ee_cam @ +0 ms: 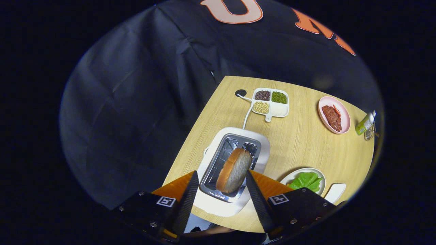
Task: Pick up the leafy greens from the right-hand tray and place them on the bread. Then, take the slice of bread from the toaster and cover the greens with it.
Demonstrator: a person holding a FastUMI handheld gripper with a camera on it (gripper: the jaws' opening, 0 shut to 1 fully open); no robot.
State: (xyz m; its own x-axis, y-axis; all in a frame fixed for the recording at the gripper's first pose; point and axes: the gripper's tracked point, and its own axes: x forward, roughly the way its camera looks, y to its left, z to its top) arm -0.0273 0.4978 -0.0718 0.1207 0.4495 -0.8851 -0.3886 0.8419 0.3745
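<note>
A white toaster stands on the wooden table, seen from above. A slice of bread sticks up out of its metal slot, tilted on edge. My gripper hovers over the toaster, open, with the slice between the two fingers. The right fingertip is close beside the crust, and a gap separates the left fingertip from the slice. To the right of the toaster, leafy greens lie on a round white plate. I cannot see what is under the greens.
A white tray lies just right of the plate. Farther back are a divided dish of beans, a pink plate with sliced meat and a small bottle. The toaster's cable runs to a hole.
</note>
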